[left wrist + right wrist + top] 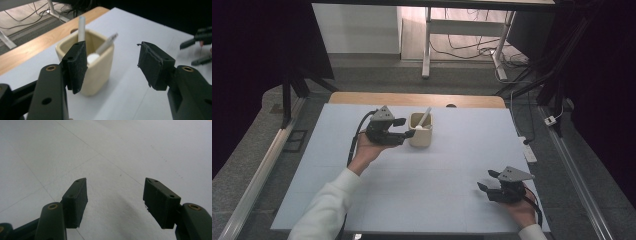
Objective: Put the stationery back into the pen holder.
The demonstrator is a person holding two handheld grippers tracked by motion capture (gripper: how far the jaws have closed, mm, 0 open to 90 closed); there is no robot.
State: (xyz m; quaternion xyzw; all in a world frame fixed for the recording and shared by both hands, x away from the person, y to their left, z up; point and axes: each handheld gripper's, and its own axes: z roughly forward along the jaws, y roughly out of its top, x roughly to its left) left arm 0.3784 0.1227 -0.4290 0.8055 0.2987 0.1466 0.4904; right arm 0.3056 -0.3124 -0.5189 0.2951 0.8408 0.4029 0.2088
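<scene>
A cream square cup (pixel 421 131) (pixel 93 62) stands on the white table sheet (pixel 422 170), with a white spoon (pixel 424 119) (pixel 106 45) and a pale stick (pixel 81 25) leaning inside it. My left gripper (pixel 405 128) (pixel 112 65) is open just left of the cup. In the left gripper view its left pad (pixel 76 65) sits in front of the cup's near corner, and nothing is between the jaws. My right gripper (pixel 487 180) (pixel 115 200) hovers open low over bare sheet at the front right, holding nothing.
A wooden table edge (pixel 417 99) runs behind the sheet. Beyond it are white desk legs (pixel 427 45) and floor cables (pixel 472 50). Dark stands (pixel 287 95) flank the table. A power strip (pixel 530 152) lies off the sheet's right edge.
</scene>
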